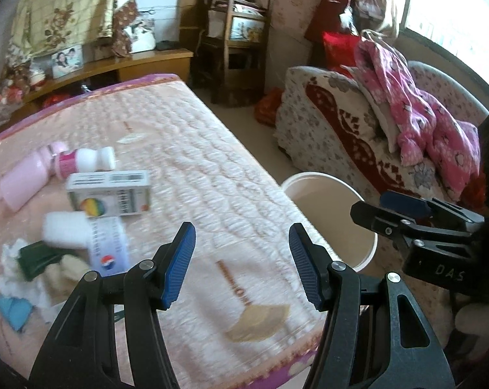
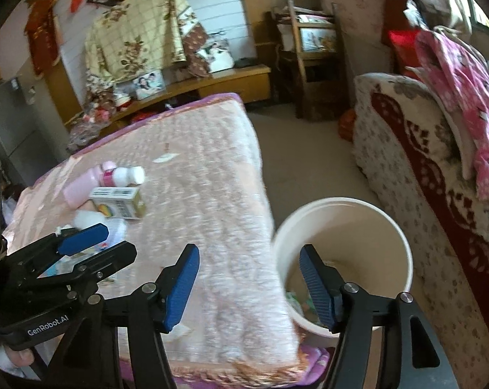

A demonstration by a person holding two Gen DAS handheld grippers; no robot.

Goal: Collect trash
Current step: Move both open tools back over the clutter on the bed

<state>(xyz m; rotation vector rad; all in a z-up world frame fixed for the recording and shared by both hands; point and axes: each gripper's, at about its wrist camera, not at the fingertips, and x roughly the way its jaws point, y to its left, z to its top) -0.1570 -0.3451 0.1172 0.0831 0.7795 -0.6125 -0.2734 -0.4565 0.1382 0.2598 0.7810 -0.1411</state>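
Right wrist view: right gripper (image 2: 247,287) gapes empty above the bucket (image 2: 403,236); left gripper (image 1: 241,265), open and empty, faces bed trash (image 1: 108,199).

We count two hand-held grippers: left hand-held gripper (image 1: 241,265), right hand-held gripper (image 2: 247,287). Four blue pads per view.

On the bed (image 1: 192,149):
- two bottles: one pink bottle (image 1: 27,175), one small white bottle with pink label (image 1: 85,160)
- one carton with a rainbow circle (image 1: 111,194)
- one white container with a printed label (image 1: 92,240), blurred
- one dark green wrapper (image 1: 37,257)
- one light blue scrap (image 1: 14,312)
- white tissue wads (image 1: 11,259), count unclear

On the floor: one white bucket (image 2: 403,249), some scraps inside, too blurred to count.

One sofa (image 1: 335,123), one pink garment (image 1: 416,110), one framed photo (image 1: 67,60), one wooden chair (image 1: 241,42).
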